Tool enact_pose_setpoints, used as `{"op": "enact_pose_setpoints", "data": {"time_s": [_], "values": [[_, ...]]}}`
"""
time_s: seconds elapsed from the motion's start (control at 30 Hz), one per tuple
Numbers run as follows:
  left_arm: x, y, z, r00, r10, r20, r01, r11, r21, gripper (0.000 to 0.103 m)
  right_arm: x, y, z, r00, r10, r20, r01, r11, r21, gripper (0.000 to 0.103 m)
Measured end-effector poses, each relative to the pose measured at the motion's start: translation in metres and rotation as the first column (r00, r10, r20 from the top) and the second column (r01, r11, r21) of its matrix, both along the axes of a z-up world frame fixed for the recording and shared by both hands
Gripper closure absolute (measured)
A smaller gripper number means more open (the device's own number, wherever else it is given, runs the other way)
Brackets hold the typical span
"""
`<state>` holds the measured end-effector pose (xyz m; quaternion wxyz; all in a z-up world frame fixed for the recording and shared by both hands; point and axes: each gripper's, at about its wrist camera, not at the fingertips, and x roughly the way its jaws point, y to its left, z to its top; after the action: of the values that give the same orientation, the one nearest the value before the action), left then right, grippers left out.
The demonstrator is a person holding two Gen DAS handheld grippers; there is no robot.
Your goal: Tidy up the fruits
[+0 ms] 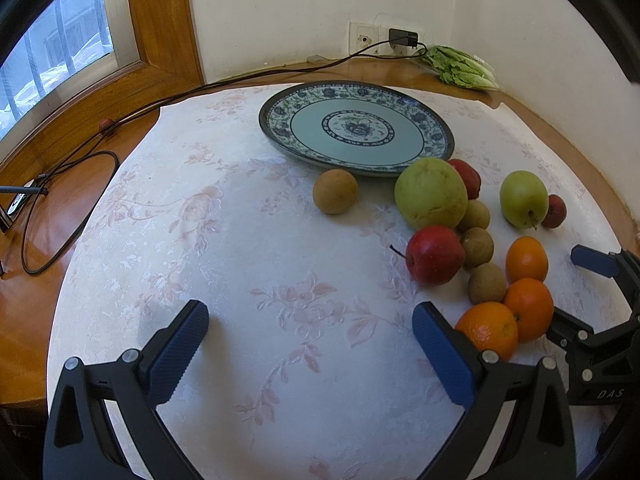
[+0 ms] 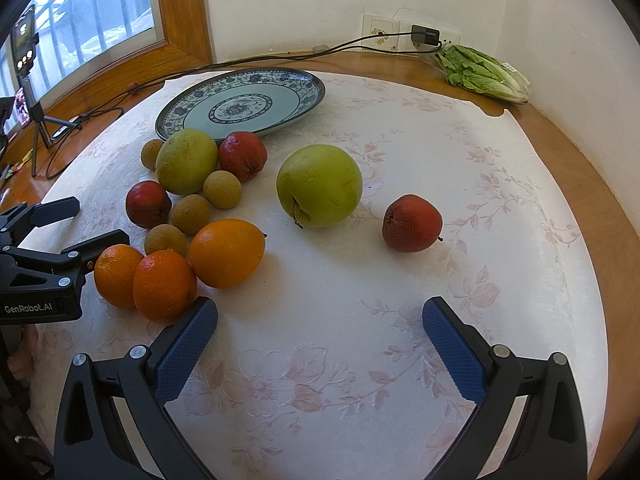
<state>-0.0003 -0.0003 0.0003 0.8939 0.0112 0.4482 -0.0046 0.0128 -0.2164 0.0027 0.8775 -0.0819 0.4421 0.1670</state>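
Observation:
A blue patterned plate [image 1: 436, 128] [image 2: 308, 92] lies empty at the back of the cloth. In front of it lie loose fruits: two green fruits [image 1: 430, 192] [image 2: 319, 186], red fruits [image 1: 435, 254] [image 2: 412, 223], three oranges [image 1: 488, 328] [image 2: 226, 252] and several small brown fruits [image 1: 335, 191] [image 2: 222, 189]. My left gripper [image 1: 310, 344] is open and empty over bare cloth, left of the oranges. My right gripper [image 2: 320, 344] is open and empty, just right of the oranges.
The round table has a white flowered cloth [image 1: 248, 264] and a bare wooden rim [image 2: 592, 184]. A black cable [image 1: 68, 168] runs to a wall charger [image 1: 403, 36]. A bagged lettuce [image 2: 486, 74] lies at the back right. A phone on a tripod [image 2: 26, 52] stands at the left by the window.

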Motion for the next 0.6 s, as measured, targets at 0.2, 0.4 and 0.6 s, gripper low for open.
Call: {"op": "enact_pose_setpoints", "data": {"time_s": [0.2, 0.4, 0.6], "values": [[0.0, 0.0, 0.0, 1.0, 0.0, 0.0, 0.0, 1.0, 0.0, 0.0, -0.0002, 0.0, -0.0001, 1.0, 0.0, 0.0, 0.0, 1.0, 0.0, 0.0], [-0.0007, -0.0003, 0.0, 1.0, 0.001, -0.008, -0.001, 1.0, -0.002, 0.0, -0.0002, -0.0007, 0.0007, 1.0, 0.0, -0.006, 0.0, 1.0, 0.0, 0.0], [0.006, -0.0021, 0.0054, 1.0, 0.003, -0.024, -0.003, 1.0, -0.002, 0.0, 0.0028, -0.0014, 0.0043, 1.0, 0.013, -0.014, -0.013, 1.0, 0.0, 0.0]]}}
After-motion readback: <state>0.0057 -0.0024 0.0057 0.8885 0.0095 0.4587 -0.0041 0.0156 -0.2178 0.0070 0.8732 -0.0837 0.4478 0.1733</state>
